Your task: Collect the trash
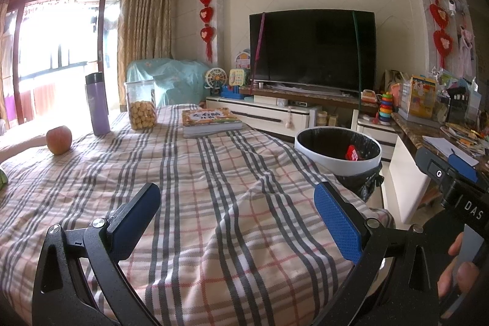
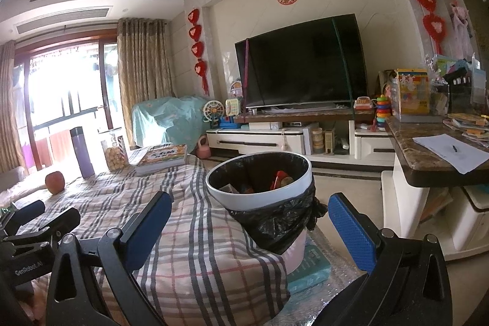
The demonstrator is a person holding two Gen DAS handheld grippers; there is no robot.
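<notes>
Beside the plaid table [image 2: 195, 234], black-lined white bin [image 2: 259, 197] with red scraps [image 2: 279, 177]

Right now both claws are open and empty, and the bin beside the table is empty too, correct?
Not quite: the bin already holds trash, red wrappers included, as the right wrist view shows. The left claw and right claw are indeed open and empty.

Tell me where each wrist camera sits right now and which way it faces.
Left wrist: above the plaid cloth, facing the TV; open left gripper, the person's fingers and the other gripper's body at right.
Right wrist: by the table's edge, facing the trash bin; open right gripper.
Shared: bin, TV, apple, book.
</notes>
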